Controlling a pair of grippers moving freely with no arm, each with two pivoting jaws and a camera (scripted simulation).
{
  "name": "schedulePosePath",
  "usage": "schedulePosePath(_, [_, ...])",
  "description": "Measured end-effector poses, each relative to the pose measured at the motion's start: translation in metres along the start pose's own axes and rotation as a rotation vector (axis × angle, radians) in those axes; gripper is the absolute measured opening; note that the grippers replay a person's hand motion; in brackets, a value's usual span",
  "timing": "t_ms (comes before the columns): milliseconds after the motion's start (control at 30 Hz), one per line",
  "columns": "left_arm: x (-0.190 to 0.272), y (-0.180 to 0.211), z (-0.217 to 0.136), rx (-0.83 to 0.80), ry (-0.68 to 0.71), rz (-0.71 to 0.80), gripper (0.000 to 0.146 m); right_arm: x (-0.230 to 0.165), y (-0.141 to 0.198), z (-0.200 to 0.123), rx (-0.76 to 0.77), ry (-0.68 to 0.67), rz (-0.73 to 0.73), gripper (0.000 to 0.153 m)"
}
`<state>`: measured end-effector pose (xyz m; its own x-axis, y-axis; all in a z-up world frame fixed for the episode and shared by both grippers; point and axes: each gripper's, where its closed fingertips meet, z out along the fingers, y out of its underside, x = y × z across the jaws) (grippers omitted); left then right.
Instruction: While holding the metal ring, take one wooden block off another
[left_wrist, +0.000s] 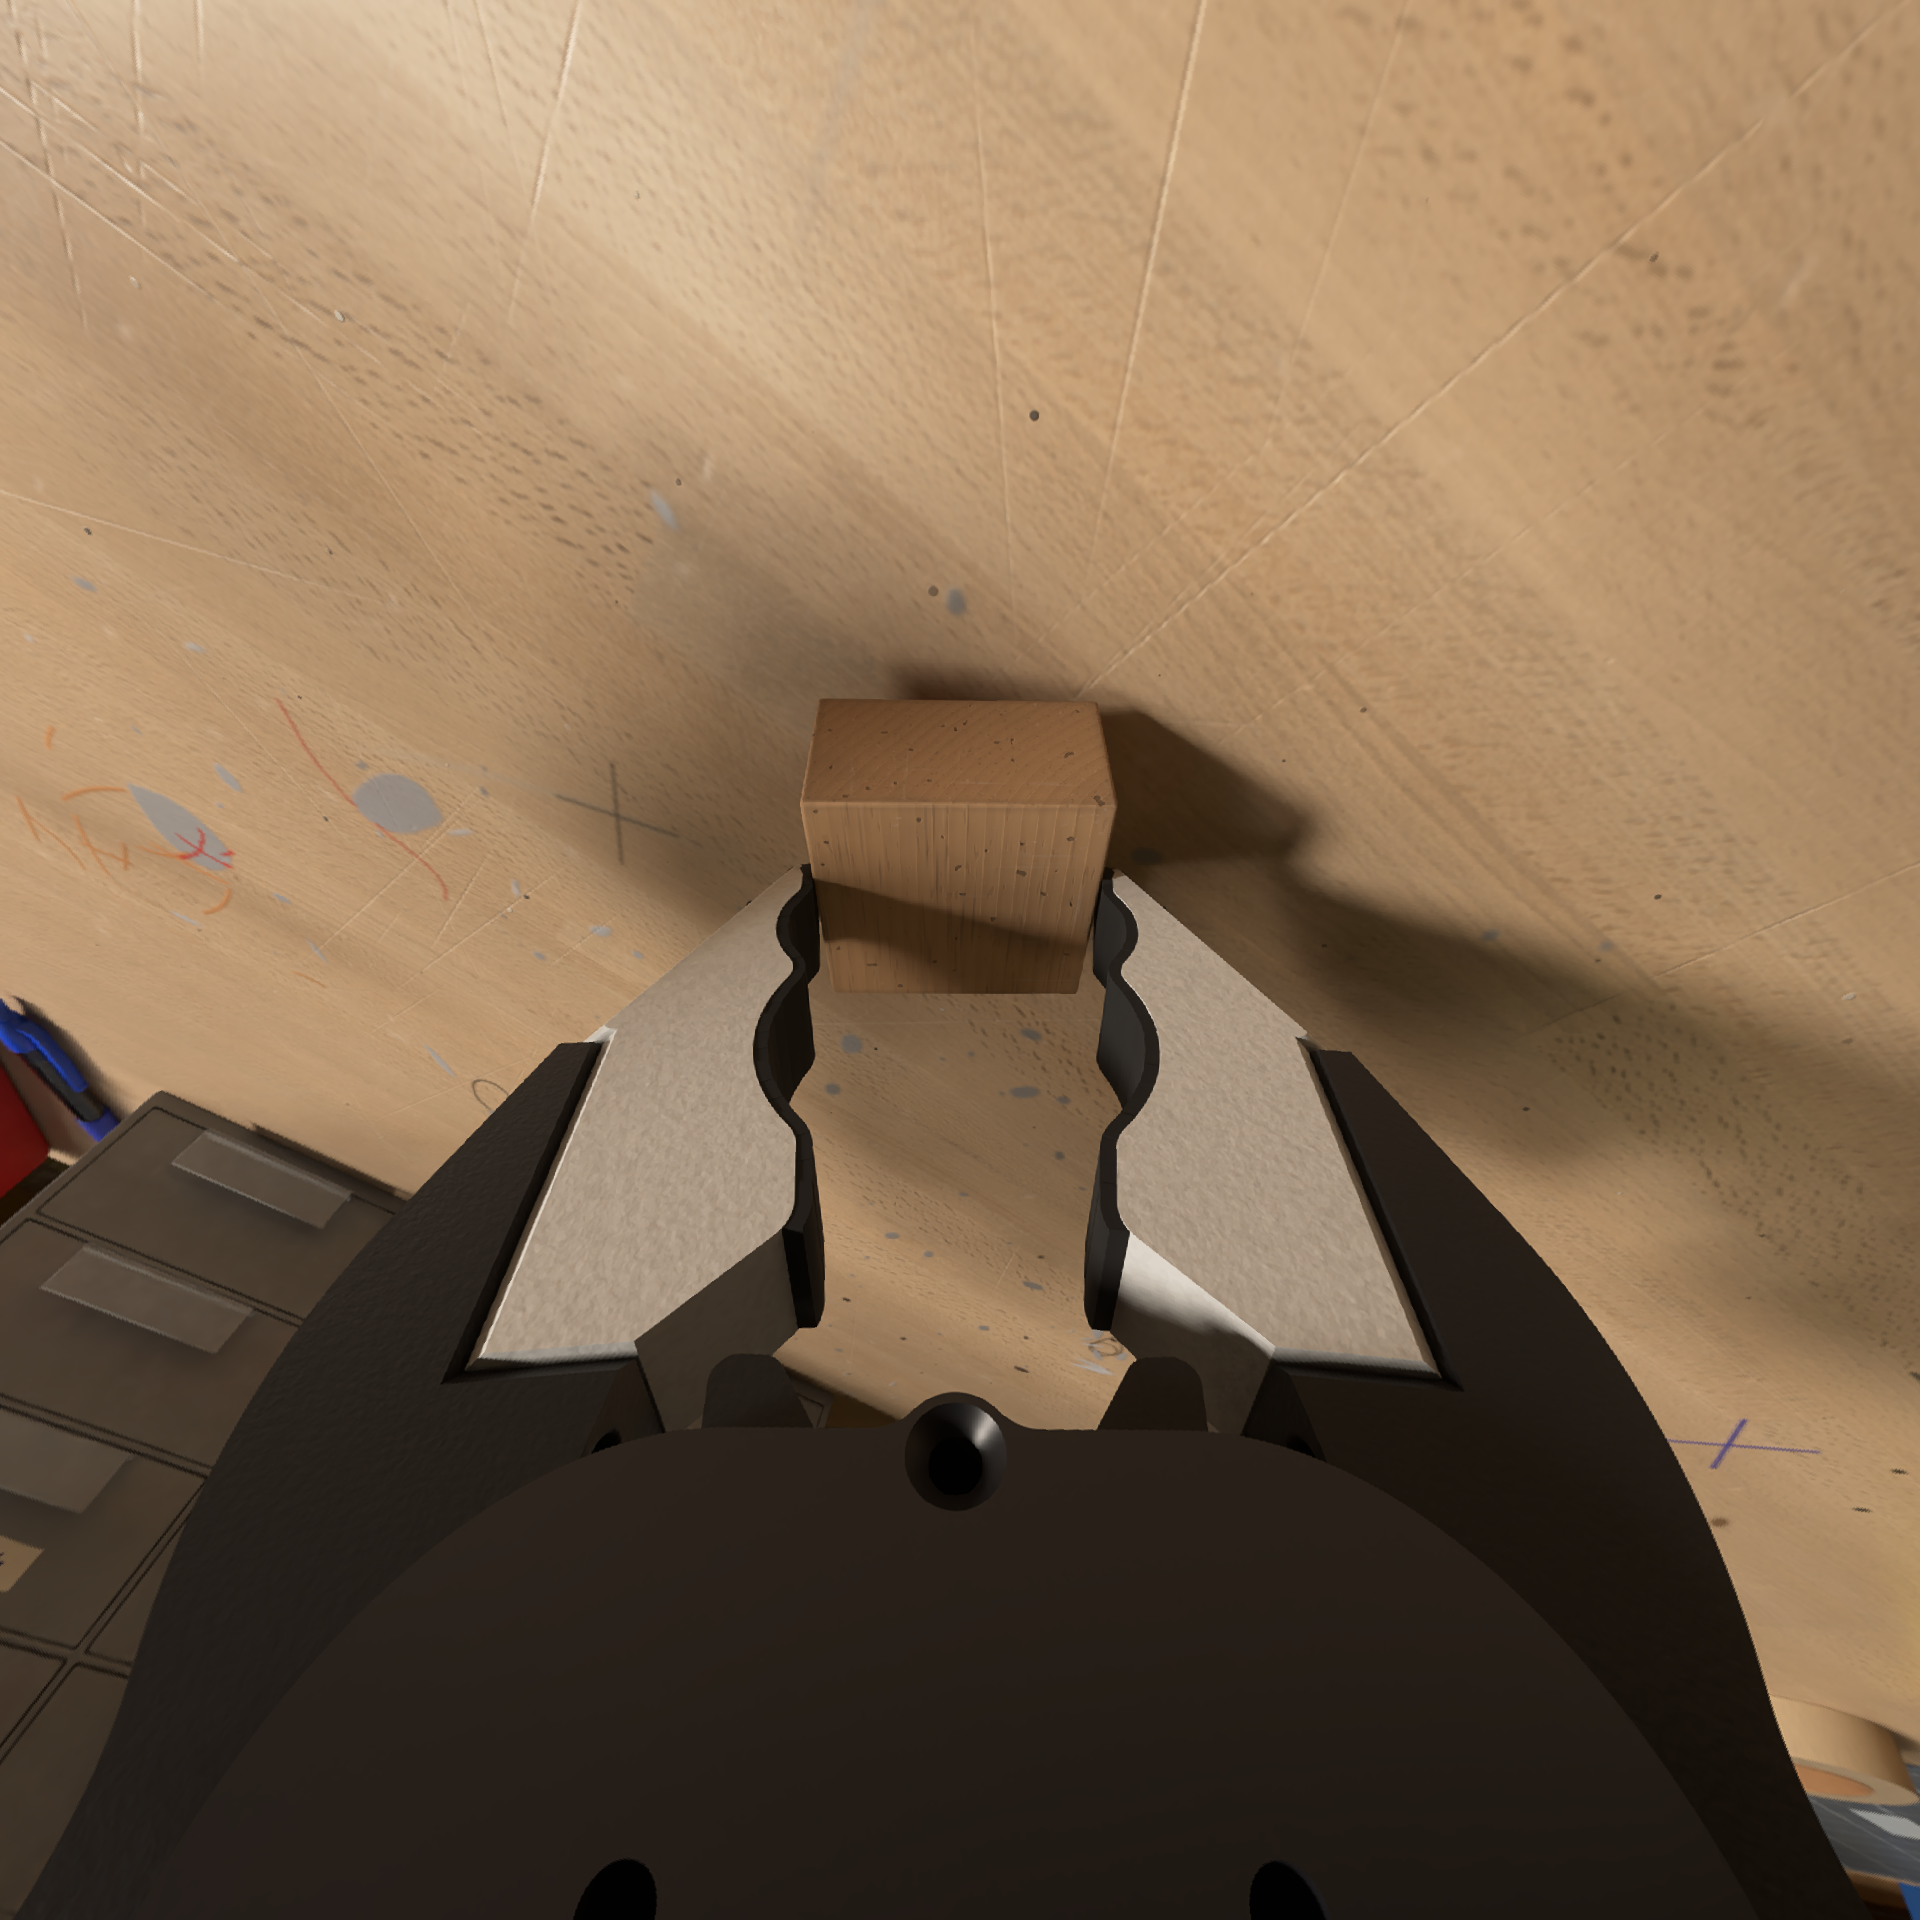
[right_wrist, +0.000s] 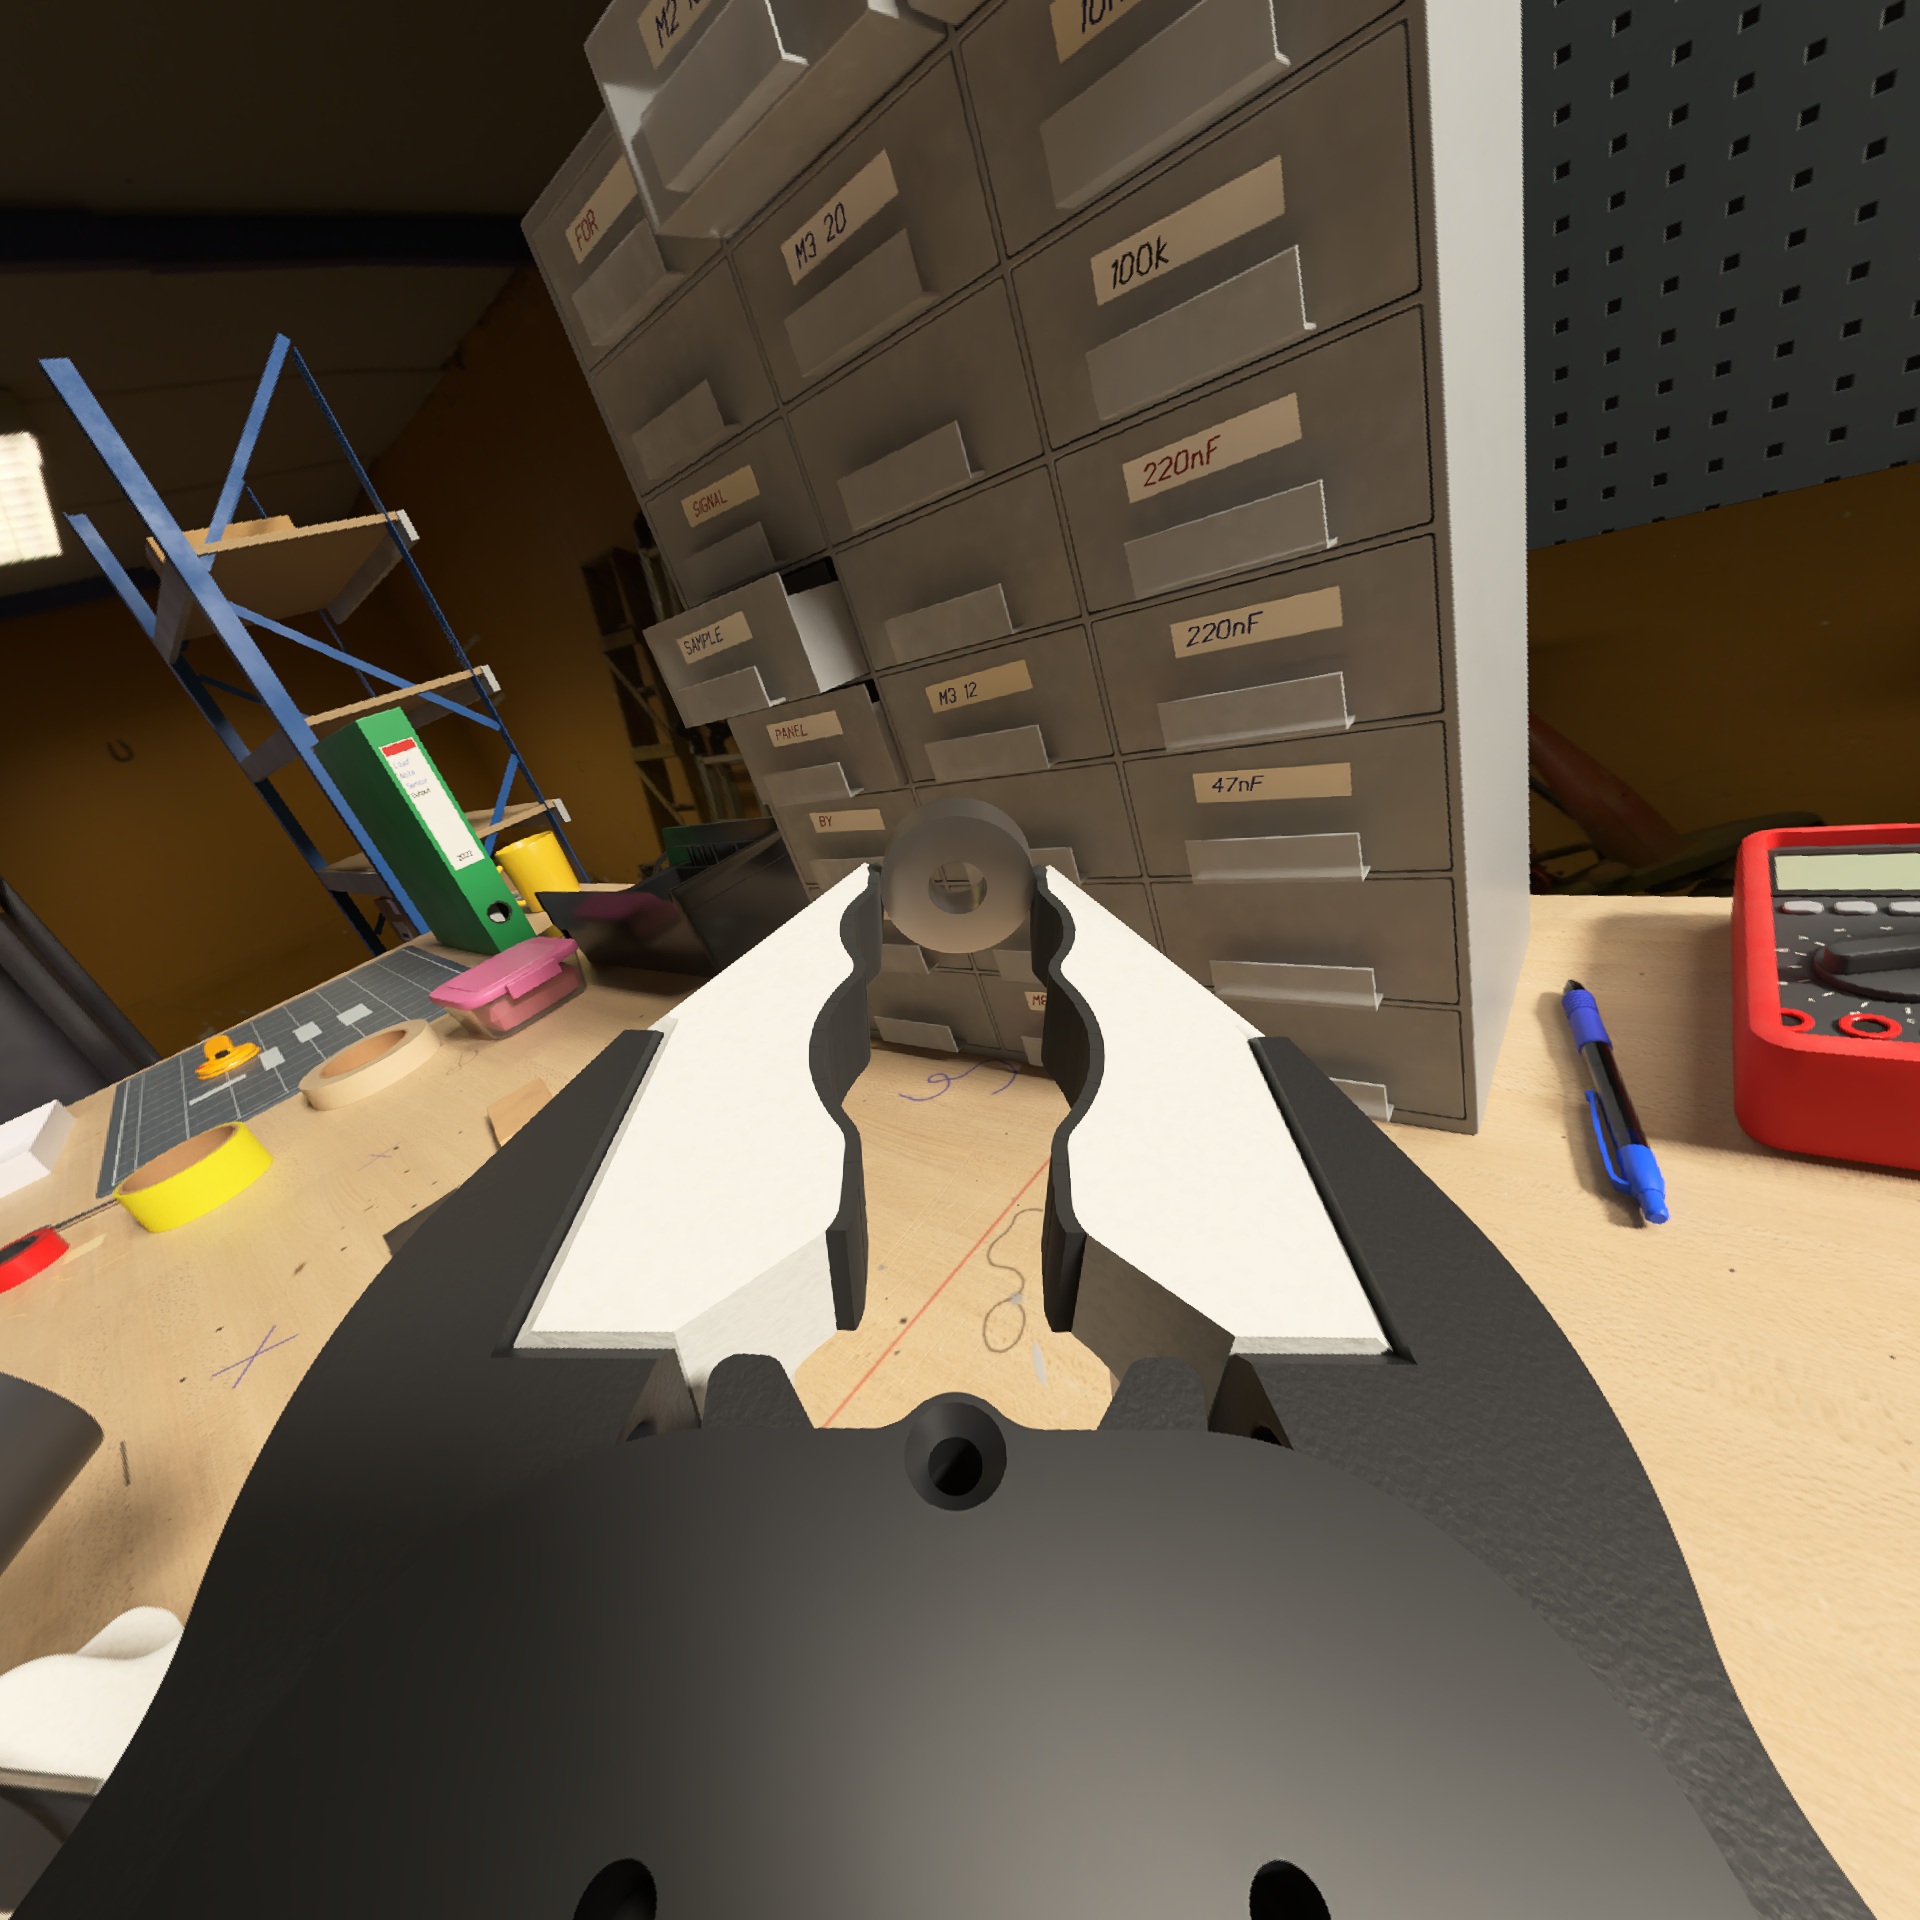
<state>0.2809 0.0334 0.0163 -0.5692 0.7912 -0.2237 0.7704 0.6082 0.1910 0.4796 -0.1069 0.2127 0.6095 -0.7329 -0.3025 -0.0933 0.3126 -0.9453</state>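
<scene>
In the left wrist view a wooden block (left_wrist: 956, 769) sits between my left gripper's (left_wrist: 956, 896) fingertips over the scratched wooden table (left_wrist: 1351, 416). Both pads press on its sides, so the gripper is shut on it. Only one block shows here, and I cannot tell whether it touches the table. In the right wrist view my right gripper (right_wrist: 956, 885) is shut on a grey metal ring (right_wrist: 912, 914), held upright at the fingertips above the table. A small tan wooden piece (right_wrist: 516, 1107) lies on the table to the left, partly hidden by a finger.
A grey drawer cabinet (right_wrist: 1247, 644) stands just ahead of the right gripper and also shows in the left wrist view (left_wrist: 156, 1299). A blue pen (right_wrist: 1616, 1112) and red multimeter (right_wrist: 1829, 987) lie right. Yellow tape (right_wrist: 192, 1174), beige tape (right_wrist: 369, 1060), a pink box (right_wrist: 509, 987) and a green binder (right_wrist: 426, 831) lie left.
</scene>
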Motion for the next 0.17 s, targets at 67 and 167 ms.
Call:
schedulePosePath(67, [0.0005,-0.0011,0.0000,0.007,0.012,-0.012,0.053,-0.0010,0.0008,0.0008,-0.002,-0.003,0.000,0.028])
schedulePosePath(167, [0.0014,-0.0023,0.0000,0.011,0.035,-0.015,0.053,-0.0018,0.0015,0.0015,-0.004,-0.005,0.001,0.028])
